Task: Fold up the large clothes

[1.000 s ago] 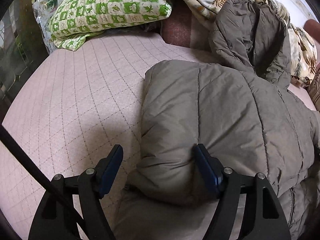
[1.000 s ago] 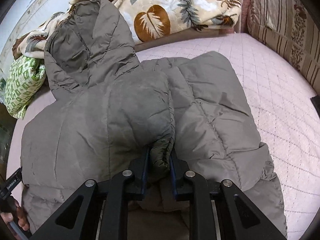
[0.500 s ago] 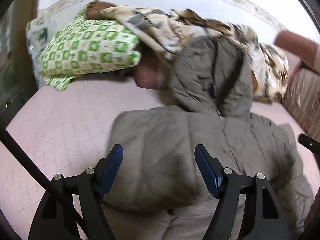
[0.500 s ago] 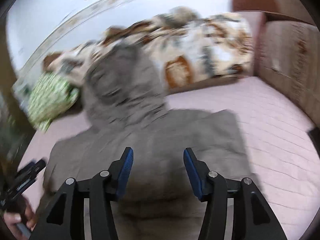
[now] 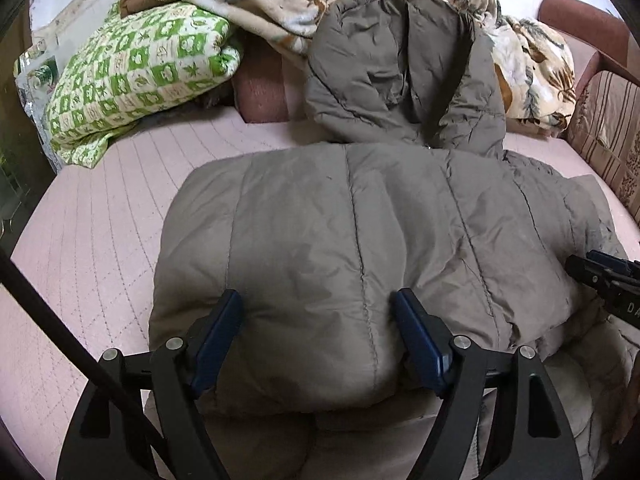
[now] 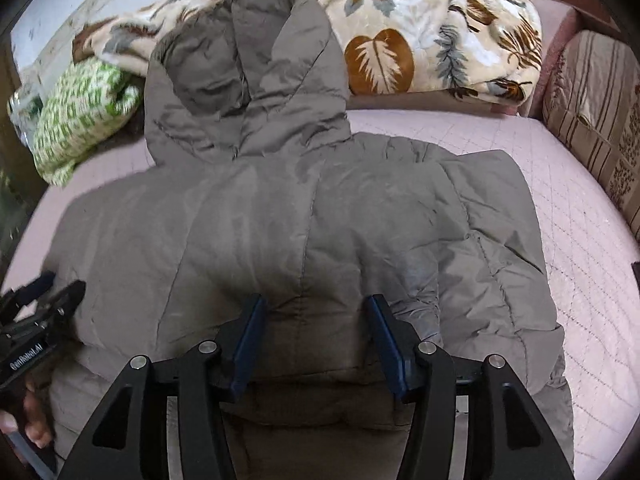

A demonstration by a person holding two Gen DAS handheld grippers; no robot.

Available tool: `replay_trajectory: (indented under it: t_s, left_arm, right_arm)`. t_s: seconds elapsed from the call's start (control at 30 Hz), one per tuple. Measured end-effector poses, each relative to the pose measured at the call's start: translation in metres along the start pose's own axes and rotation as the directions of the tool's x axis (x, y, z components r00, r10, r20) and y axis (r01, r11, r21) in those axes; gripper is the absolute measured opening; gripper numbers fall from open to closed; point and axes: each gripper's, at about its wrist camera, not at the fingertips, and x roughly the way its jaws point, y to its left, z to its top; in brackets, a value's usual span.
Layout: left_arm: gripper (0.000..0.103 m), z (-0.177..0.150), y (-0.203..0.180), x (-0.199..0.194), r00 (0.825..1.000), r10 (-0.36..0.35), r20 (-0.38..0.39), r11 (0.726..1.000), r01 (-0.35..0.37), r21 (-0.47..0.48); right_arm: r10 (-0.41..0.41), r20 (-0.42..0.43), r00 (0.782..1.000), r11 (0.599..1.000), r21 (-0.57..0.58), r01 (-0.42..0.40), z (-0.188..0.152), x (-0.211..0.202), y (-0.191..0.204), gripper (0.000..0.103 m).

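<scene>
A grey-brown puffer jacket (image 5: 360,232) lies on the pink quilted bed (image 5: 100,216), sleeves folded in over the body, hood (image 5: 400,64) leaning up against the bedding at the back. It also fills the right wrist view (image 6: 304,216). My left gripper (image 5: 316,340) is open, jaws wide on either side of the puffy folded left part, not squeezing it. My right gripper (image 6: 312,332) is open over the jacket's lower middle and holds nothing. Each gripper shows at the edge of the other view, the right one (image 5: 604,276) and the left one (image 6: 40,304).
A green-and-white checked pillow (image 5: 140,68) lies at the back left. A cream leaf-print blanket (image 6: 432,36) is heaped along the back. A striped cushion (image 6: 600,120) stands at the right edge. Bare pink quilt (image 6: 580,248) shows right of the jacket.
My right gripper let go of the sleeve fold it was pinching and opened. Both grippers drew back and swung up, then settled low over the jacket again. The left stayed open.
</scene>
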Motion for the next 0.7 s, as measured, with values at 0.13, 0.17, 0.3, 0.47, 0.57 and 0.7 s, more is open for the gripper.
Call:
replay_trajectory:
  t_s: [0.13, 0.17, 0.3, 0.47, 0.57, 0.7]
  left_arm:
    - [0.078, -0.0016, -0.0023, 0.0014, 1.0, 0.012, -0.002, 1.0, -0.012, 0.014]
    - [0.078, -0.0021, -0.0028, 0.002, 1.0, 0.015, -0.002, 1.0, -0.015, 0.016]
    - [0.078, -0.0031, -0.0034, 0.0033, 1.0, 0.022, 0.0, 1.0, -0.022, 0.022]
    - [0.078, -0.0032, -0.0035, 0.0036, 1.0, 0.023, 0.0, 0.999, -0.023, 0.023]
    - [0.079, -0.0034, -0.0029, 0.0039, 1.0, 0.021, 0.0, 1.0, -0.021, 0.021]
    - [0.08, -0.0037, -0.0023, 0.0043, 1.0, 0.023, 0.002, 1.0, -0.024, 0.019]
  right_arm:
    - [-0.005, -0.021, 1.0, 1.0, -0.015, 0.004, -0.0012, 0.0067, -0.0009, 0.058]
    - [-0.005, -0.022, 1.0, 1.0, -0.019, 0.005, -0.0005, 0.0068, 0.0, 0.058]
    - [-0.012, -0.023, 1.0, 1.0, -0.027, 0.011, -0.0024, 0.006, 0.0013, 0.058]
    - [-0.017, -0.023, 1.0, 0.999, -0.037, 0.016, -0.0017, 0.0068, 0.0028, 0.058]
    - [-0.02, -0.022, 1.0, 0.999, -0.041, 0.019, -0.0015, 0.0069, 0.0034, 0.059]
    - [-0.021, -0.022, 1.0, 0.999, -0.044, 0.02, -0.0016, 0.0071, 0.0032, 0.059]
